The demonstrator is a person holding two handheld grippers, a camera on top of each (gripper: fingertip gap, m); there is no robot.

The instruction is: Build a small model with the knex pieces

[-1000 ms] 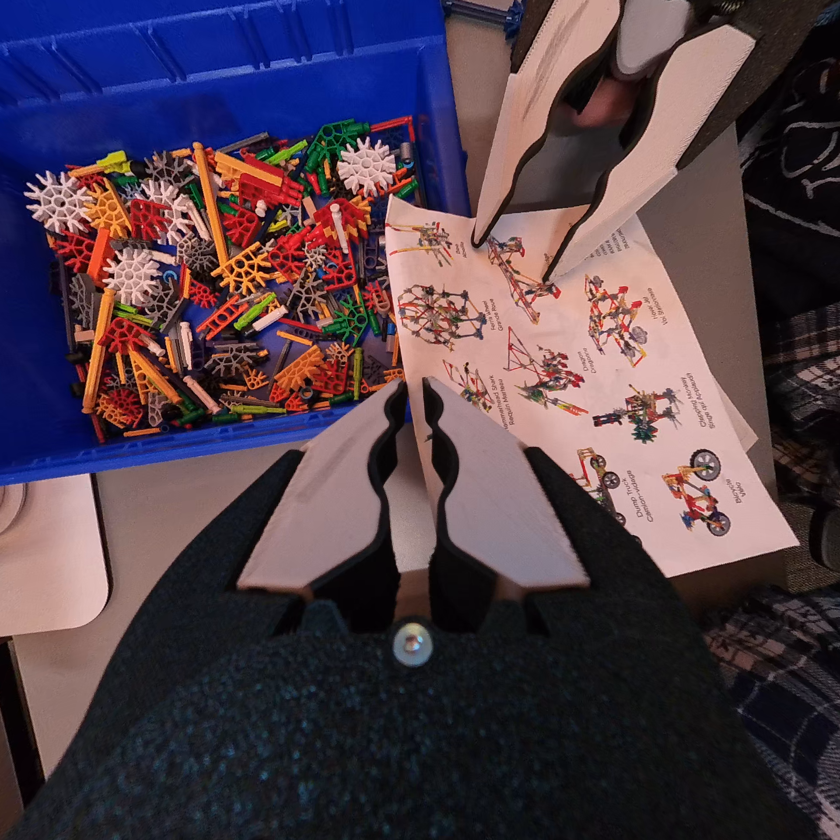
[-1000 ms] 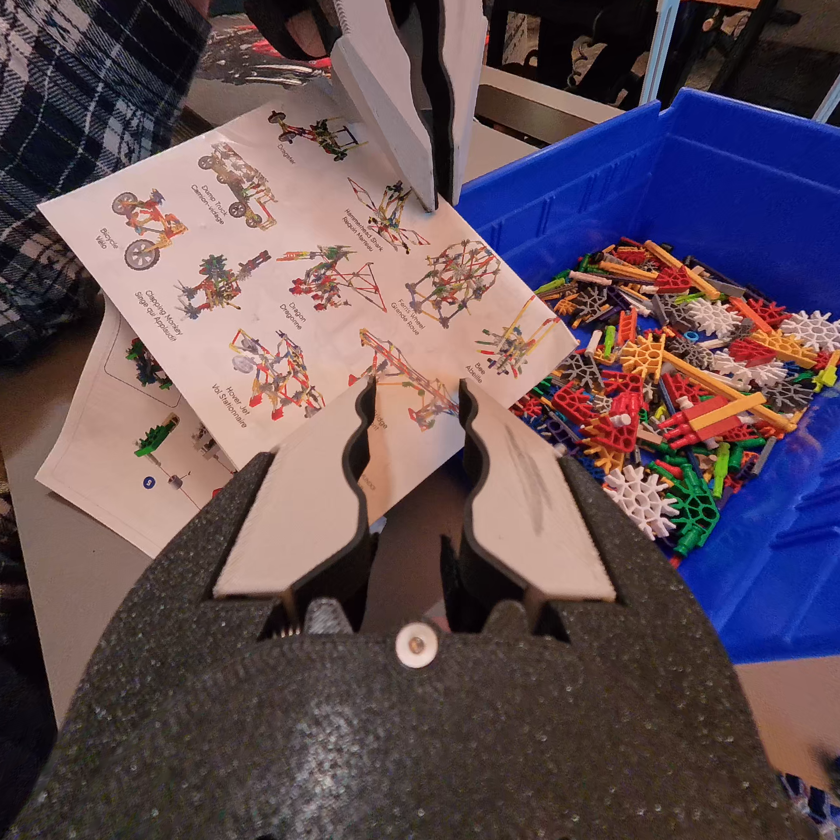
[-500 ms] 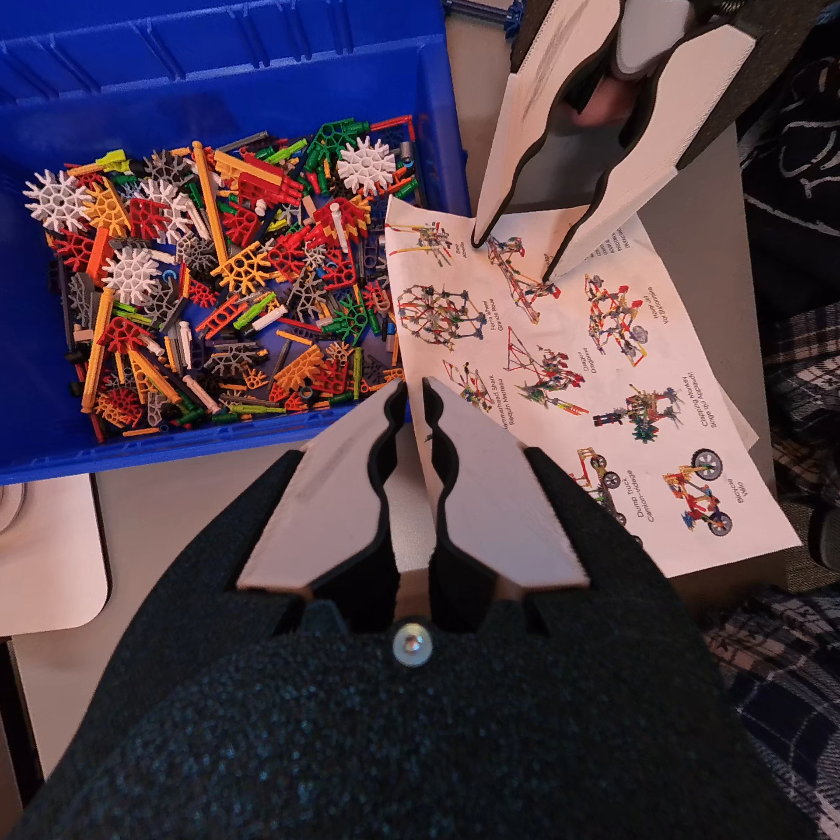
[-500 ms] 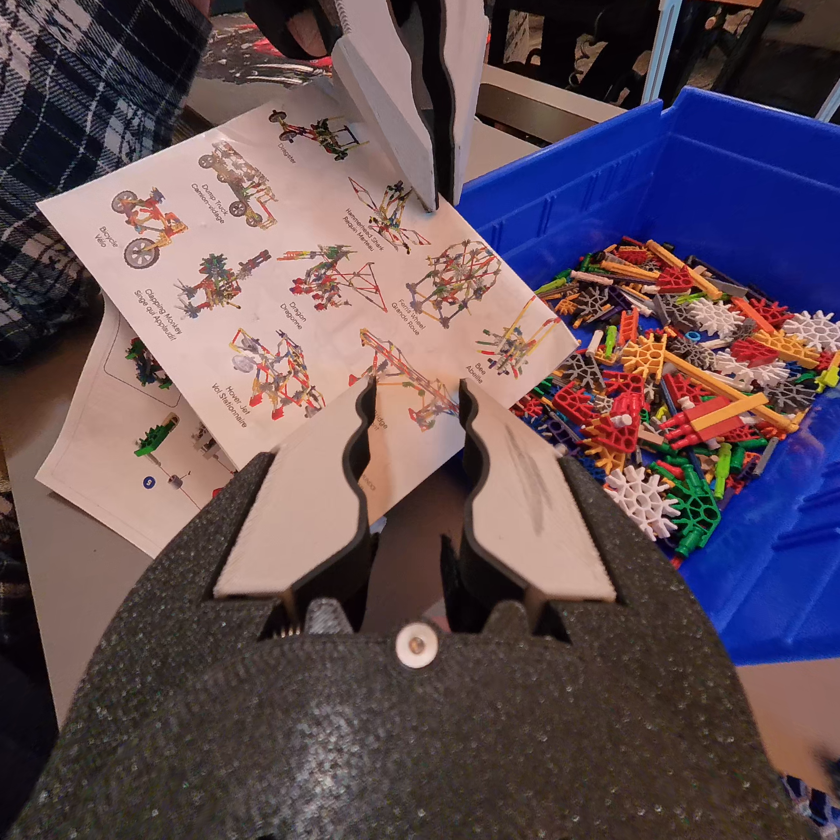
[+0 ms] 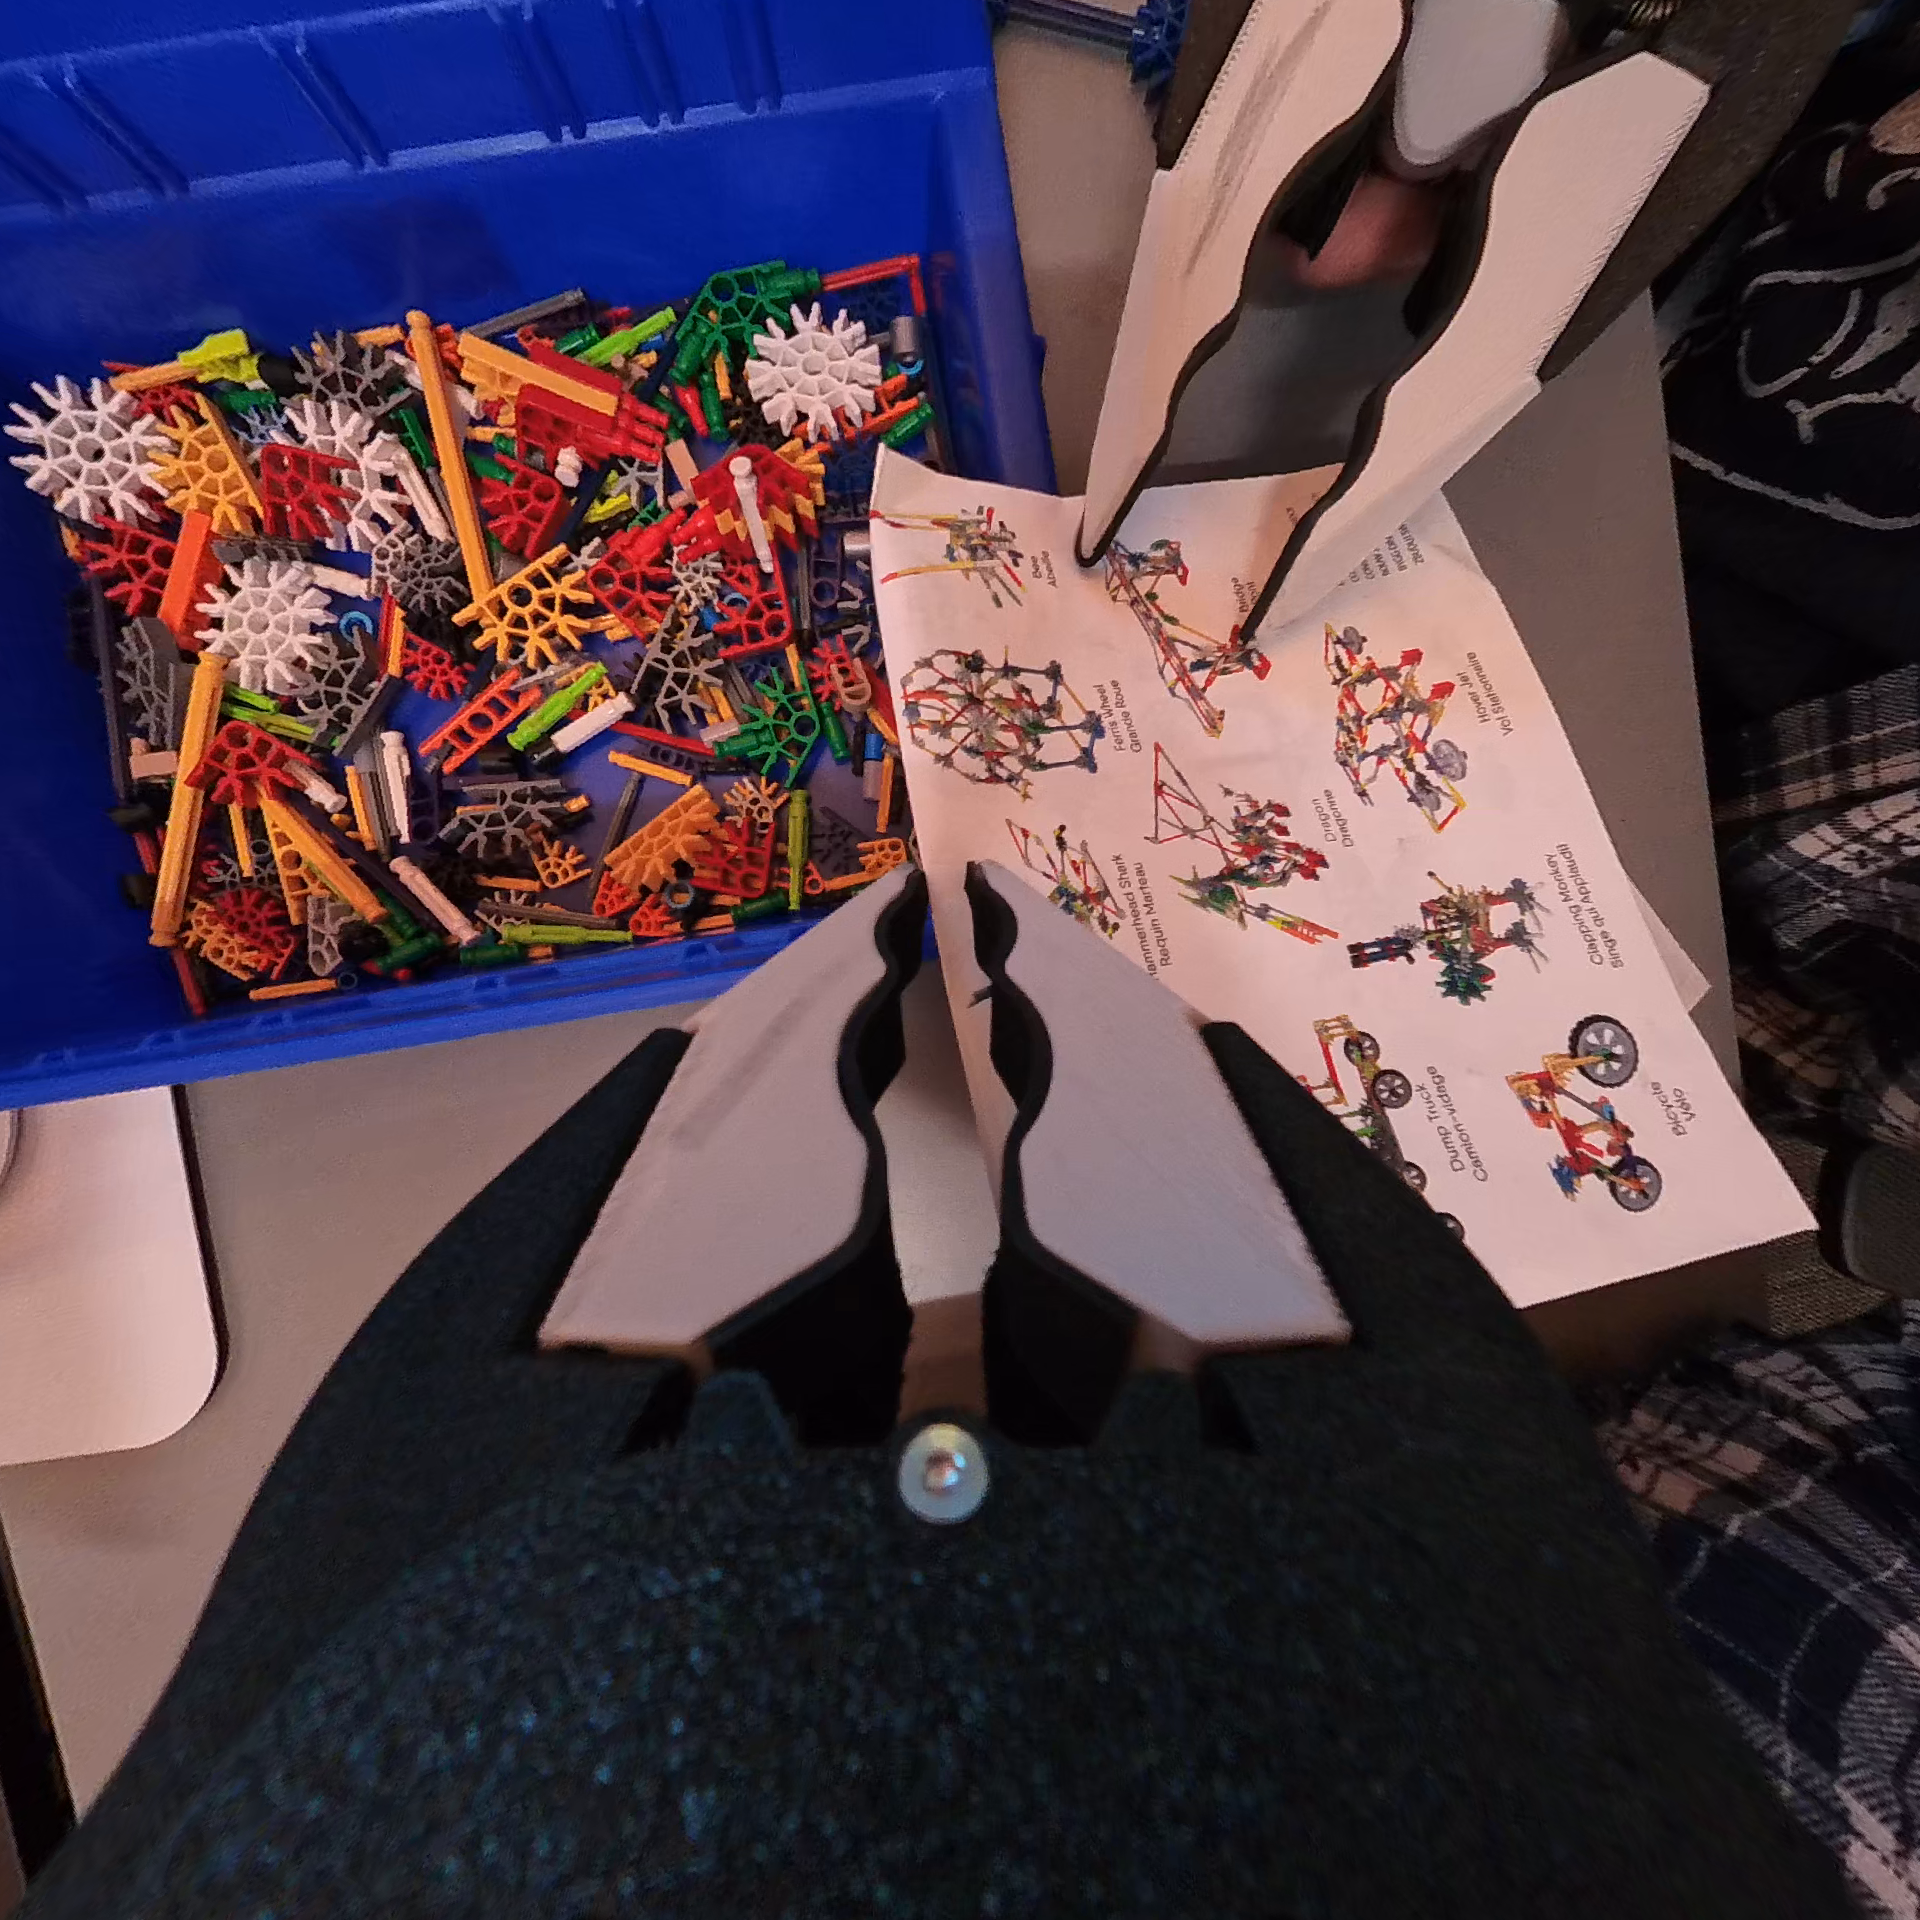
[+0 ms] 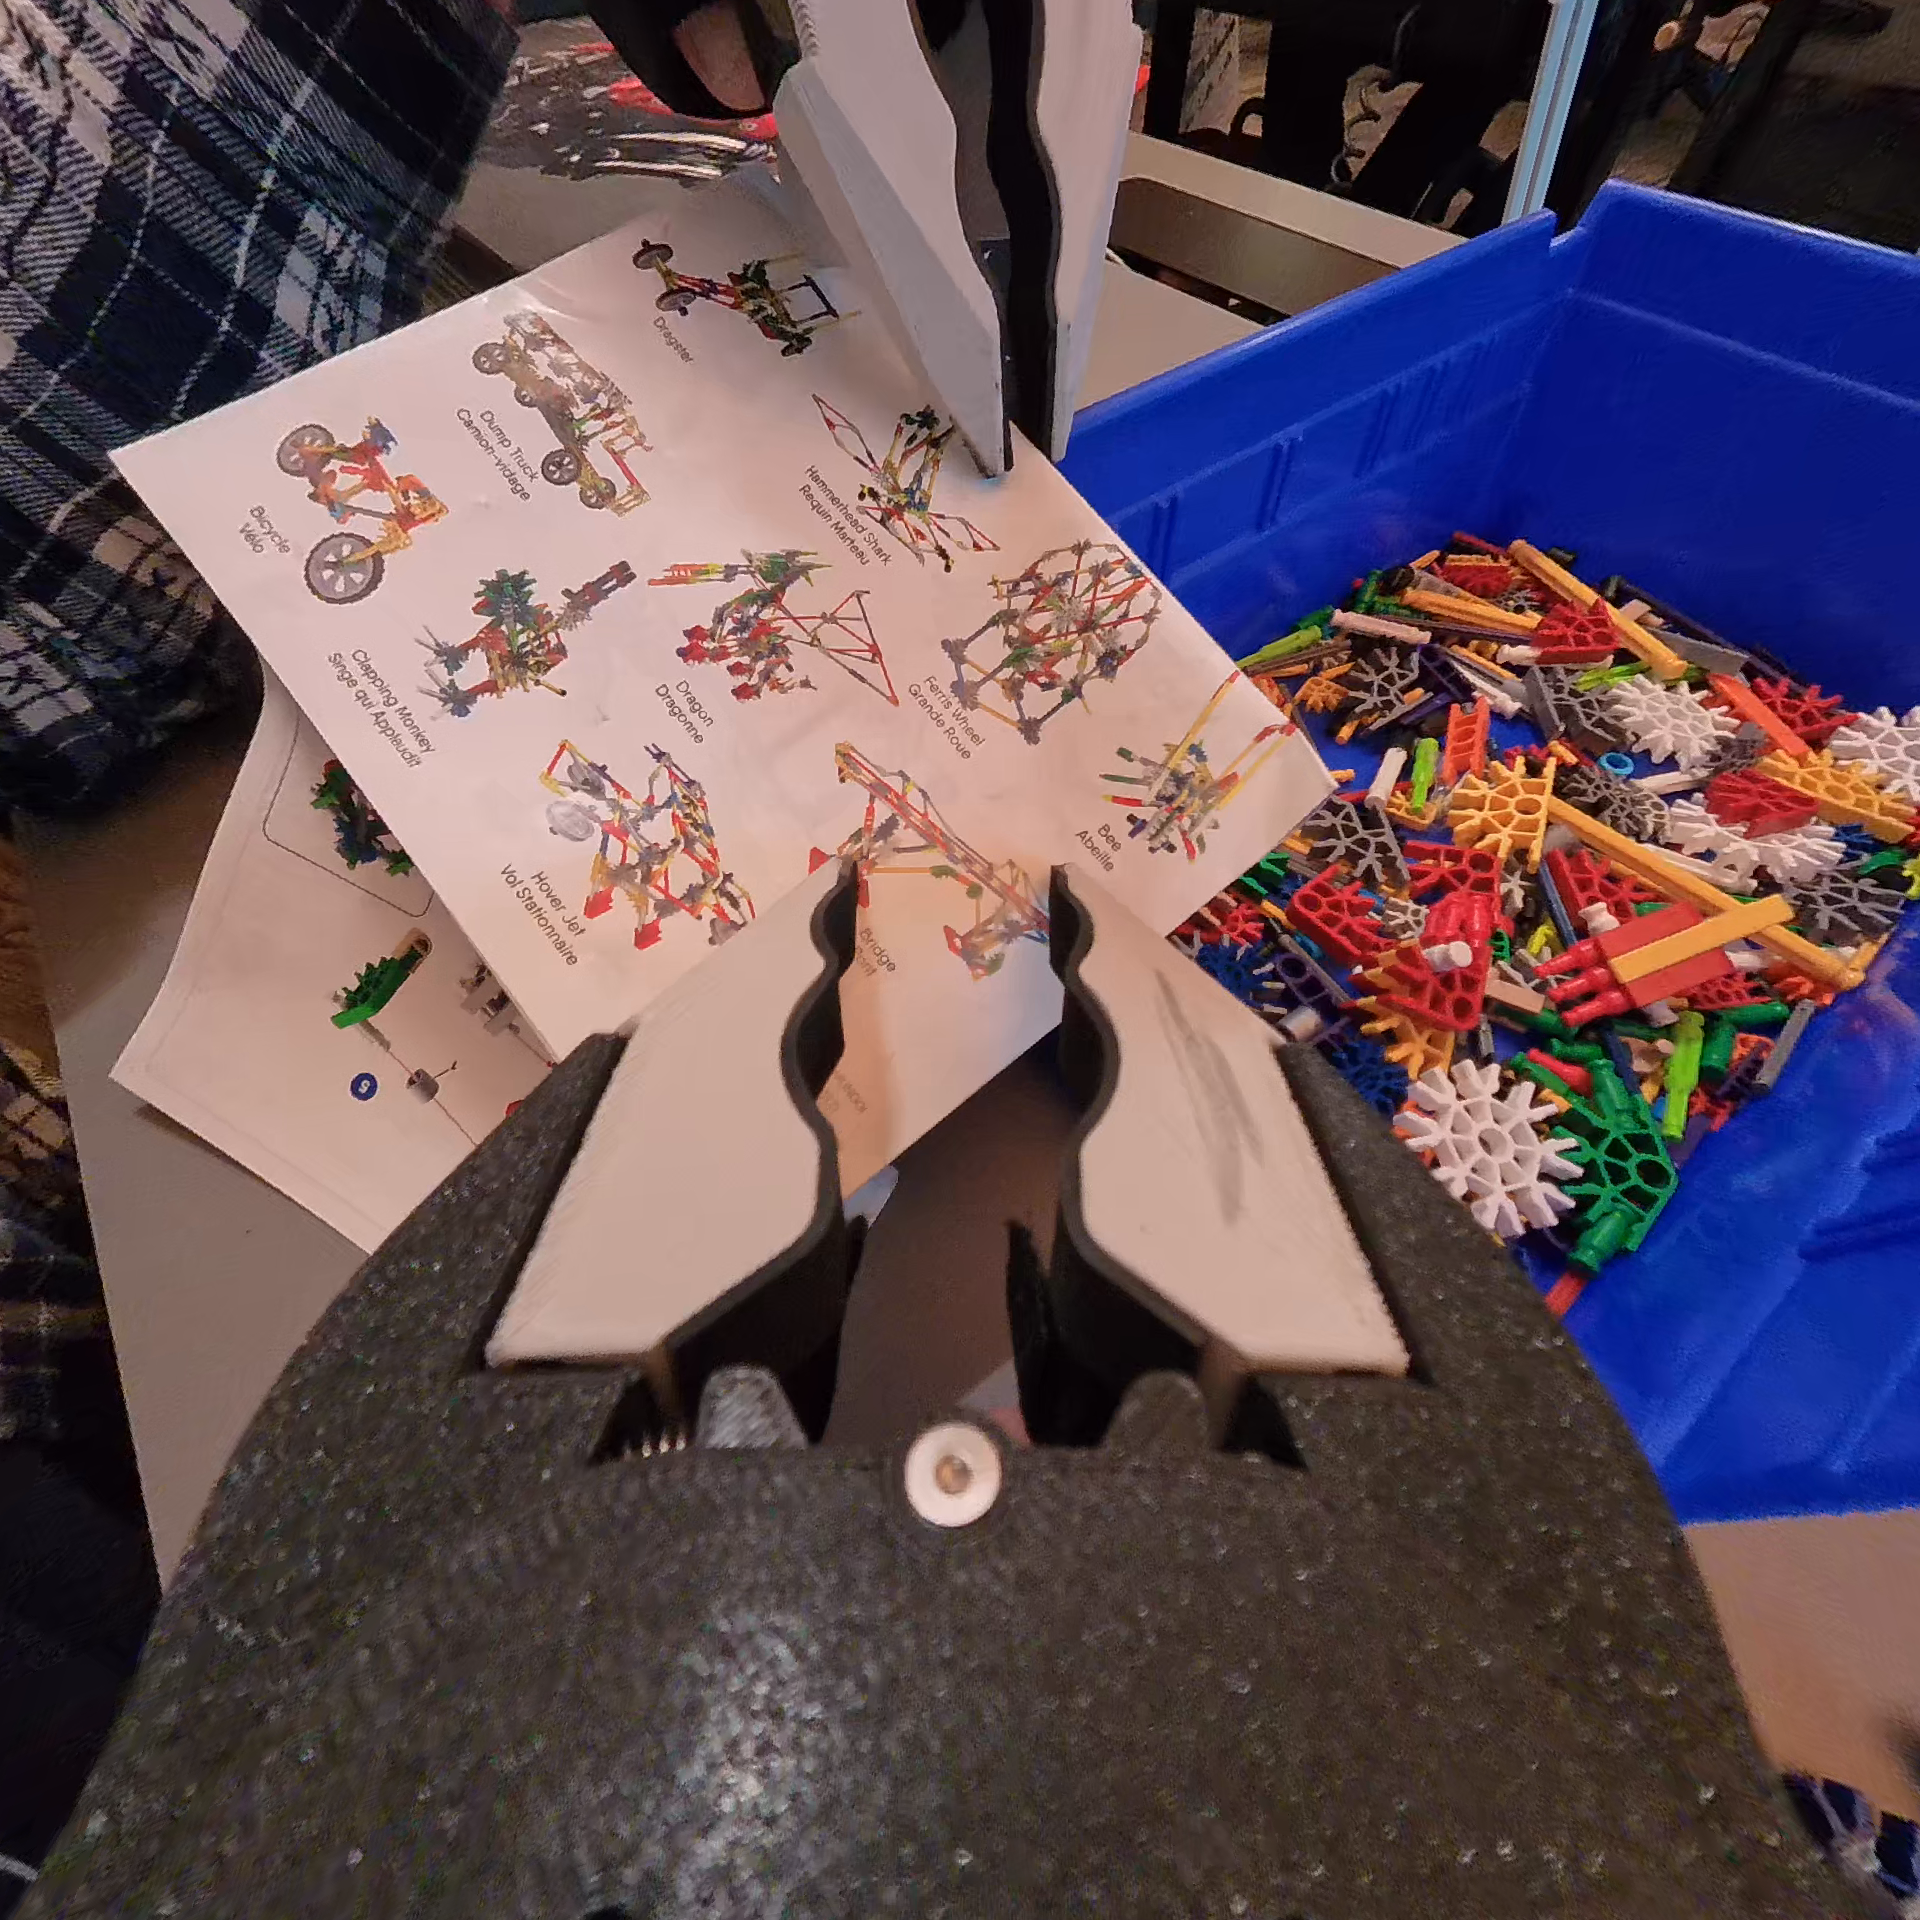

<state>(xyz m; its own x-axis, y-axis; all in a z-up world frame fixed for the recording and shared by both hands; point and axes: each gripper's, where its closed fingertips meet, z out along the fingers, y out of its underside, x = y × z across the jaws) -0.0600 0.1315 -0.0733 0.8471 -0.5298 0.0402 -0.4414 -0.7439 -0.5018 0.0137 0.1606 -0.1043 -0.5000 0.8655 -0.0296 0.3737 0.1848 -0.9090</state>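
Glossy white sheet printed with colourful model pictures, one edge overlapping the blue plastic bin of spiky connectors and thin rods at 9 o'clock. Left gripper, flat white fingers with wavy black pads on grainy black foam, nearly closed, pinching the sheet's edge. Right gripper at 12 o'clock from it, jaws apart, tips on the sheet, gripping nothing. Second sheet underneath.
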